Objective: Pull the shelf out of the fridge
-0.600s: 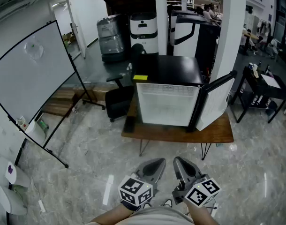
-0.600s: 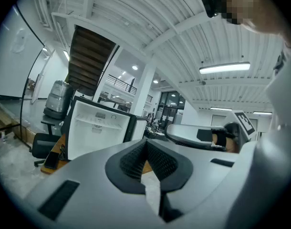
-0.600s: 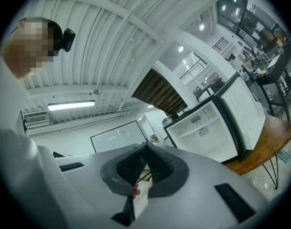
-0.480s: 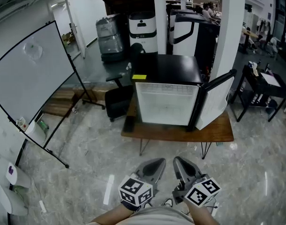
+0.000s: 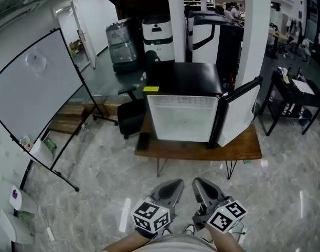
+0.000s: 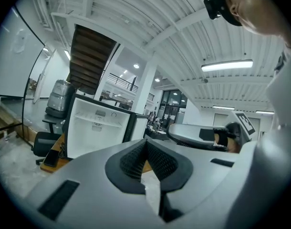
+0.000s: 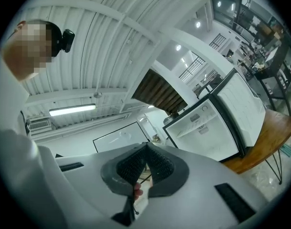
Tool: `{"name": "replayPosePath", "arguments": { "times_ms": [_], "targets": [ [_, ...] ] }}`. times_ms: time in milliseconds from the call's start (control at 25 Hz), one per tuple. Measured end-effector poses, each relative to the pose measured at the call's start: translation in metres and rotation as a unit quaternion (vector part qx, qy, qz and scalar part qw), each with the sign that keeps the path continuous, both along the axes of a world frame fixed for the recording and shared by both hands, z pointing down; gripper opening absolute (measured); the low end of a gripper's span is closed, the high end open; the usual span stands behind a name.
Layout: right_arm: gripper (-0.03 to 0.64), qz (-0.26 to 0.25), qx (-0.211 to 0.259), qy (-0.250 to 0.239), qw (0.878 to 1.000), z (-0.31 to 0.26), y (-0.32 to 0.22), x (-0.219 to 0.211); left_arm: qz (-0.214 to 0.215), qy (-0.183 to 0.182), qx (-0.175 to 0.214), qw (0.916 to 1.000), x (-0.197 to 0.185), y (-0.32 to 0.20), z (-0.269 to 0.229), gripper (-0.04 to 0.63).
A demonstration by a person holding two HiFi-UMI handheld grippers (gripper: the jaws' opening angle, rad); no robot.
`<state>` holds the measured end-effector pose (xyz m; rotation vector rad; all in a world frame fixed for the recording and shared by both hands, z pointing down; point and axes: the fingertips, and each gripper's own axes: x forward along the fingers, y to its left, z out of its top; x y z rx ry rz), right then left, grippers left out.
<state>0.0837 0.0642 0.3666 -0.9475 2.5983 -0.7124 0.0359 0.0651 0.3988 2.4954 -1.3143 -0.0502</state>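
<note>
The fridge (image 5: 183, 112) stood on a wooden table (image 5: 202, 150) at 12 o'clock from the person, well apart from both tools. Its door (image 5: 238, 114) hung open toward 1 o'clock, showing a white interior. The shelf (image 6: 96, 121) sat inside, across the upper part of the cavity. It showed as a thin line in both gripper views, while the head view was too hazy to show it. A yellow note (image 5: 151, 88) lay on the black top at its front-left corner. The left gripper (image 5: 168, 192) and right gripper (image 5: 204, 189) were held low at 6 o'clock, just beside each other over the marble floor (image 5: 97, 177), both pointing toward the fridge. Each gripper's own view showed its ribbed pads pressed together at the tips with nothing clamped between them. A black chair (image 5: 131, 114) stood at the table's left end, at 11 o'clock. A large whiteboard (image 5: 34, 93) on a stand filled the 10 o'clock side. A black cart (image 5: 294, 101) stood at 2 o'clock, beyond the open door. Behind the fridge were a water dispenser (image 5: 122, 43) and a white pillar (image 5: 176, 20).
</note>
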Motion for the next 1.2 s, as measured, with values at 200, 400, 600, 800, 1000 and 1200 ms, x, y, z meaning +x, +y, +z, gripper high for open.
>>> {"name": "replayPosePath", "arguments": {
  "times_ms": [200,400,600,800,1000,1200],
  "targets": [
    [0.021,-0.016,-0.003,-0.042,0.999,-0.006,-0.008,0.014,-0.014,-0.005,0.006,0.9999,0.008,-0.009,-0.003,0.006],
    [0.023,-0.029,0.006,-0.062,0.998,-0.011,-0.018,0.023,-0.025,-0.011,0.011,0.9996,0.019,-0.019,-0.004,0.006],
    [0.023,-0.045,0.000,-0.065,0.997,-0.008,-0.029,0.019,-0.039,-0.017,0.013,0.9990,0.020,-0.027,-0.003,0.006],
    [0.023,-0.057,-0.011,-0.075,0.995,-0.005,-0.052,0.002,-0.051,-0.015,0.015,0.9984,0.003,-0.045,-0.004,0.006],
    [0.023,-0.054,-0.041,-0.110,0.992,0.006,-0.098,-0.022,-0.049,-0.010,0.013,0.9987,-0.026,-0.082,0.005,0.006],
    [0.023,-0.030,-0.055,-0.156,0.986,0.007,-0.161,-0.047,-0.029,-0.006,0.018,0.9994,-0.062,-0.138,0.005,0.006]
  ]
}}
